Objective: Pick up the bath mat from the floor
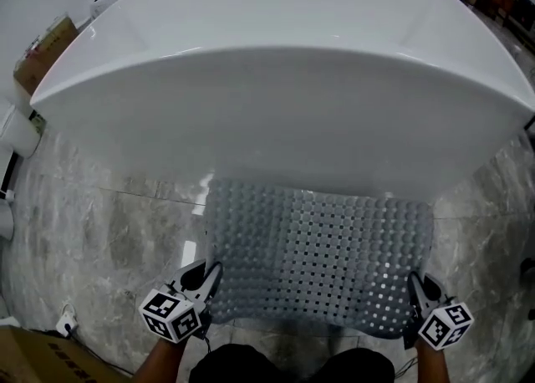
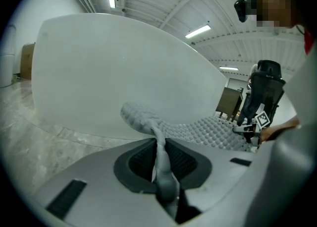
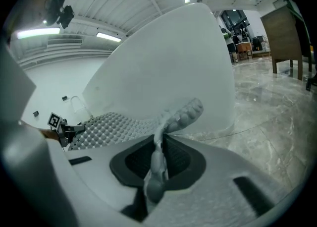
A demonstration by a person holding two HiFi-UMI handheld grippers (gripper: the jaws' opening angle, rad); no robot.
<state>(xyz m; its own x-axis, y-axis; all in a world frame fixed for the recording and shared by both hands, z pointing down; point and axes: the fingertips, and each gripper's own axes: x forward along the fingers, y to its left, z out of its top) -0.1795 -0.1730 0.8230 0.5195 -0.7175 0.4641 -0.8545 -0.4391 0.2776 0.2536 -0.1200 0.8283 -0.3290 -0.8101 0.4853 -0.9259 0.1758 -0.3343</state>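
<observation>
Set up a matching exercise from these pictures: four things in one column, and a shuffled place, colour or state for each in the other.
1 bath mat
2 bathtub
3 left gripper
4 cardboard box

A white, beyond the bath mat
B shut on the bath mat's corner
C grey, studded, perforated
D far left, beside the bathtub

Pairs: 1-C, 2-A, 3-B, 4-D

Grey studded bath mat (image 1: pixel 322 256) at lower centre, near edge sagging between its two held corners. Left hand-held gripper (image 1: pixel 207 277) pinched on lower-left corner, right hand-held gripper (image 1: pixel 415 285) on lower-right. White bathtub (image 1: pixel 276 63) across upper frame. Grey marble floor (image 1: pixel 109 231) below. Cardboard box (image 1: pixel 46 51) at upper left.
</observation>
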